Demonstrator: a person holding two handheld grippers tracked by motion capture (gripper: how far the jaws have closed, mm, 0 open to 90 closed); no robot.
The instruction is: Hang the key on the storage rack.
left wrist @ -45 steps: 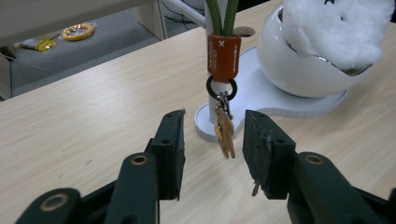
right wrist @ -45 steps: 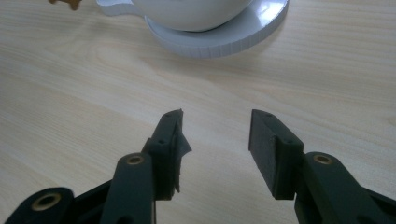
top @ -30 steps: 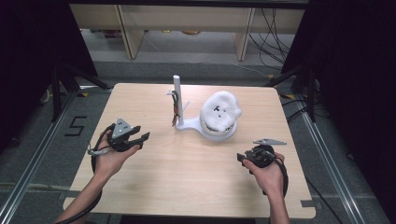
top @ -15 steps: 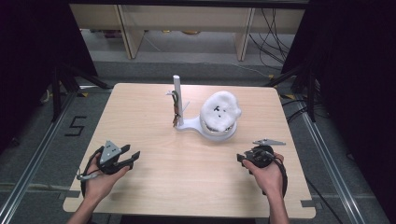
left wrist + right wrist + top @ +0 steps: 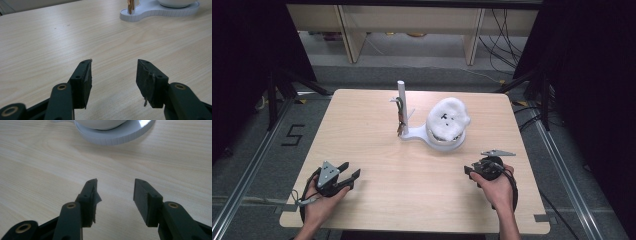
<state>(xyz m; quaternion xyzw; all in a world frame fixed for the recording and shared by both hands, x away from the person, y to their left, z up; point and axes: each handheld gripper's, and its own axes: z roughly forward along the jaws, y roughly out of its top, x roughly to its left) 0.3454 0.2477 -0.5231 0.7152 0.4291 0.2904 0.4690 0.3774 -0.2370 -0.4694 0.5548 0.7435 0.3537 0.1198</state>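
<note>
Both empty, the left gripper (image 5: 343,176), its jaws just opening, and the half-open right gripper (image 5: 478,170) sit low in frame, the right nearer the white foam-topped round stand (image 5: 447,122) at centre, upper-left of it.

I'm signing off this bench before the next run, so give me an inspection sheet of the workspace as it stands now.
Surface: light wooden table, bare wood around the stand.
Job's things: white stand with an upright post at mid-table; a white rounded object with dark spots sits on the stand's round base.
Clutter: nothing seen.
Grippers: left gripper near the front left edge, jaws apart and just been opening, nothing between them; right gripper at the front right, jaws apart, holding nothing.
Cables: a cable loops by the left hand; floor cables behind the table.
Surroundings: pale shelving beyond, dark frames either side.
</note>
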